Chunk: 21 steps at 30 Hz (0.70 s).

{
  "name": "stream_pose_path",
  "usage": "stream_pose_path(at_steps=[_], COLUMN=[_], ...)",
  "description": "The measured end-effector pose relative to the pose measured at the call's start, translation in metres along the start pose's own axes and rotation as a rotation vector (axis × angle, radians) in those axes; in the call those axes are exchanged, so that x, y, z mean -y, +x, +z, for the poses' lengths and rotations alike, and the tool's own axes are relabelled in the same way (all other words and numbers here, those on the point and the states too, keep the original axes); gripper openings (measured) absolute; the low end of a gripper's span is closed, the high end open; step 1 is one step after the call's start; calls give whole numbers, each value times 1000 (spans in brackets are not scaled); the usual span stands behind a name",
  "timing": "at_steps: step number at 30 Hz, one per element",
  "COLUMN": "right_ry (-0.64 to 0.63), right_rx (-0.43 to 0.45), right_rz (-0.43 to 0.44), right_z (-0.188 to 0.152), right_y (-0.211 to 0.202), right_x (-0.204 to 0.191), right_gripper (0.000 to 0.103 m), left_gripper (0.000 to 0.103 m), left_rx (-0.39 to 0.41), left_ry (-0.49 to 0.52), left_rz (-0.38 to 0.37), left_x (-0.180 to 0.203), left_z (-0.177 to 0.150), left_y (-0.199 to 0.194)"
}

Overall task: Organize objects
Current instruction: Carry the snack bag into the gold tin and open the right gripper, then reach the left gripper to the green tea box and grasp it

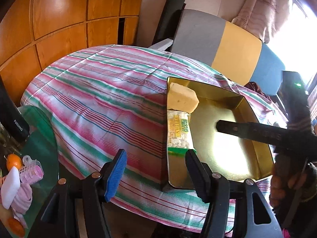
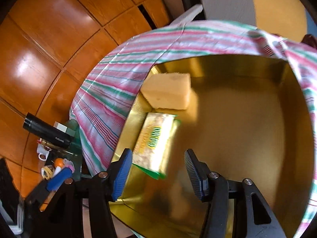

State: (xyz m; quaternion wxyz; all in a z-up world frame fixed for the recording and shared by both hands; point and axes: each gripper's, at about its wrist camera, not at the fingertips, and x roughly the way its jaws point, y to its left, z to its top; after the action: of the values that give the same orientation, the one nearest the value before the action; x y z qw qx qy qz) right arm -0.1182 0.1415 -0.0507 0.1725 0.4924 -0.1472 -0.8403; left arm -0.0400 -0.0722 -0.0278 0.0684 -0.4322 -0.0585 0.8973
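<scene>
- While the gold box [image 1: 255, 111] is sitting open on the striped cloth [image 1: 103, 91] covering the tabletop, it is serving as the collecting place — the yellow sponge [image 2: 168, 91] and the snack packet [image 2: 156, 144] are already lying inside, packed along one wall, which is leaving most of the floor free for more.
- Off to the side, on the green glass tabletop [image 1: 45, 138], a pink hair roller [image 1: 32, 173], an orange [image 1: 13, 161] and a white block [image 1: 10, 187] are waiting in a loose heap, seemingly unsorted.
- Over the box the right tool [image 2: 156, 175] is hanging with its jaws partly apart; the packet is lying just beyond the pads — nothing is being gripped.
- Near the box's front corner the left tool [image 1: 156, 175] is holding its jaws moderately wide, empty, above cloth and box edge.
</scene>
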Motion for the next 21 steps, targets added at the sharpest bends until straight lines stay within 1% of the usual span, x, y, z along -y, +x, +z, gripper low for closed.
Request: stream_pose_path(at_steps=[2, 5, 6, 8, 10, 14, 16, 17, 19, 21], right_ry=[-10, -10, -5, 19, 53, 114, 156, 184, 231, 296], right_rx=[33, 77, 90, 118, 143, 193, 215, 231, 263, 312], right_rz=[-21, -47, -54, -67, -82, -151, -196, -224, -265, -327], right_z=[-4, -14, -17, -25, -32, -47, -55, -61, -70, -83], right_y=[-16, -41, -49, -67, -84, -123, -145, -159, -186, -218], right_x=[7, 18, 24, 39, 57, 98, 123, 139, 164, 195], right_gripper=[64, 66, 68, 71, 71, 71, 71, 71, 71, 71], left_gripper=[62, 62, 62, 62, 62, 62, 62, 62, 62, 62], left_rx=[1, -3, -7, -14, -29, -66, -74, -75, -73, -72], left_ry=[9, 23, 27, 32, 37, 38, 54, 69, 94, 117], left_rz=[-7, -27, -36, -45, -63, -110, -114, -113, -136, -151], left_x=[4, 12, 15, 20, 26, 36, 43, 48, 59, 69], left_z=[-1, -2, -3, -4, -6, -7, -6, -6, -4, -2], left_y=[-1, -1, -1, -1, 1, 5, 6, 6, 5, 5])
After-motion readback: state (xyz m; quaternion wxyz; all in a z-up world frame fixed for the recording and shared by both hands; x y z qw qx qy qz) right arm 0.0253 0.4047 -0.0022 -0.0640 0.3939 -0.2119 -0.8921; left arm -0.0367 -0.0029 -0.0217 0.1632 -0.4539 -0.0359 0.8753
